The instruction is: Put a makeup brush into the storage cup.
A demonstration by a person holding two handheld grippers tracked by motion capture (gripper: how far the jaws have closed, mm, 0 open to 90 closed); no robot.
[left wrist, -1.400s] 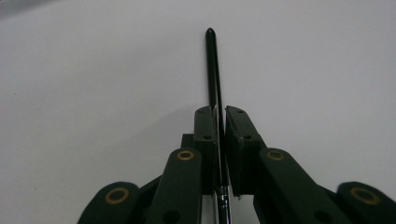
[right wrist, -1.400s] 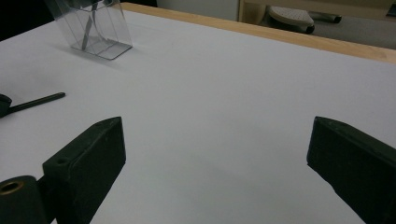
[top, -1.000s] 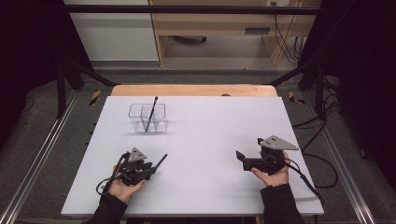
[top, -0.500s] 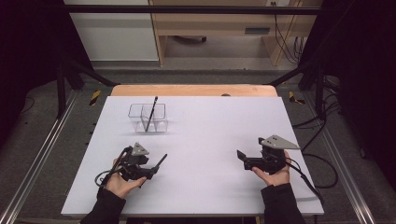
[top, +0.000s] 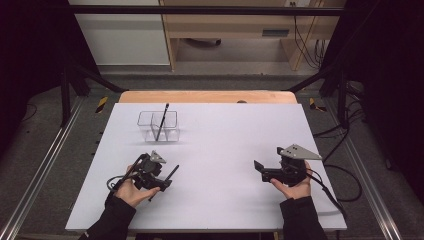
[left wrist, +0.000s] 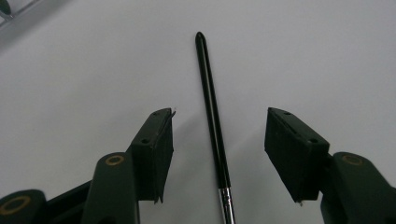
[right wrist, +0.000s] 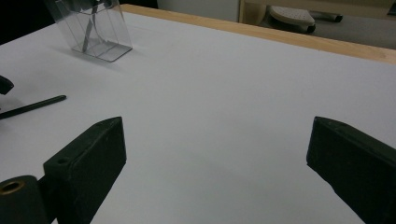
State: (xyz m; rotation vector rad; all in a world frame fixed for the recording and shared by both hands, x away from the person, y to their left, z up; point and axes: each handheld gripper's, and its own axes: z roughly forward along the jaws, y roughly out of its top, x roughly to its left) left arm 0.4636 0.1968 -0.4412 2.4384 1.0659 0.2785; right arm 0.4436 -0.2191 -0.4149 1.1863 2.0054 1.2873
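Black pen (left wrist: 212, 116) lying flat on the white worktop (top: 220, 150) between the wide-apart jaws of the left gripper (left wrist: 218, 149), untouched, no readable writing on it, right gripper (right wrist: 215, 168) jaws wide, holding nothing

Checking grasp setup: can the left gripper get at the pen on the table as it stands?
Probably yes. The left gripper has its jaws open on either side of the pen, which lies flat on the table between them, with nothing in the gap. Closing should catch it.
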